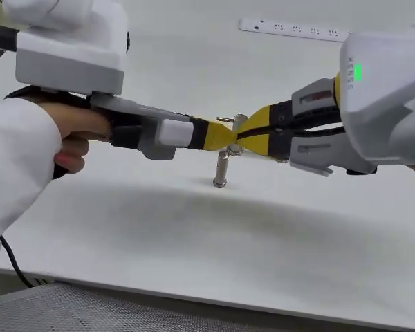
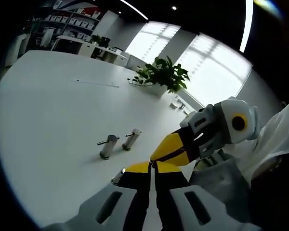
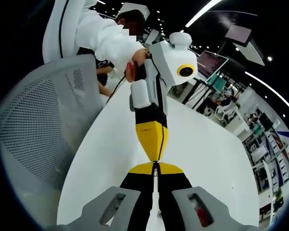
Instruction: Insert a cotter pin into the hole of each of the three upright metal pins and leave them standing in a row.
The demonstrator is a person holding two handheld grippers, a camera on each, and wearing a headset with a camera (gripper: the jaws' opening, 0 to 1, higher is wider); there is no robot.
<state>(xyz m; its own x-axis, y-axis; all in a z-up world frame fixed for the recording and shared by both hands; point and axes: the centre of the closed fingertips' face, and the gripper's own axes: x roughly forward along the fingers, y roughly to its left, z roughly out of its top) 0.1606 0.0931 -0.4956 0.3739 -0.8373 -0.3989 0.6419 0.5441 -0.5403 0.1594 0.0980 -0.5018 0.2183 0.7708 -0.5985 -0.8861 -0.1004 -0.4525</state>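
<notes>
Metal pins (image 2: 107, 147) number three by my count in the left gripper view, all on the white table (image 2: 48, 120). Nearest me in the head view is a grey mesh chair (image 1: 90, 304) at the table's front edge. Past it, one metal pin stands upright on bare table, just in front of and below the spot where the two grippers meet. The left gripper (image 1: 221, 135) comes in from the left, held by a hand (image 1: 72, 135) in a white sleeve (image 1: 14, 166), and the right gripper (image 1: 256, 133) comes in from the right. Their yellow tips are nose to nose above the table. Each pair of jaws is closed, tips pressed together with only a thin slit between them, and I cannot tell whether anything thin is pinched in either. Just behind the meeting tips the top of a second pin shows. In the left gripper view one pin top sits just beside my left jaws. The other two pins stand close together, well apart from the jaws, and each has a thin cotter pin (image 2: 101, 142) sticking out sideways near its top, so I count two cotter pins. Farther back, one white power strip (image 1: 294, 29) lies on the table, and one potted plant (image 2: 161, 74) stands at the far edge.
</notes>
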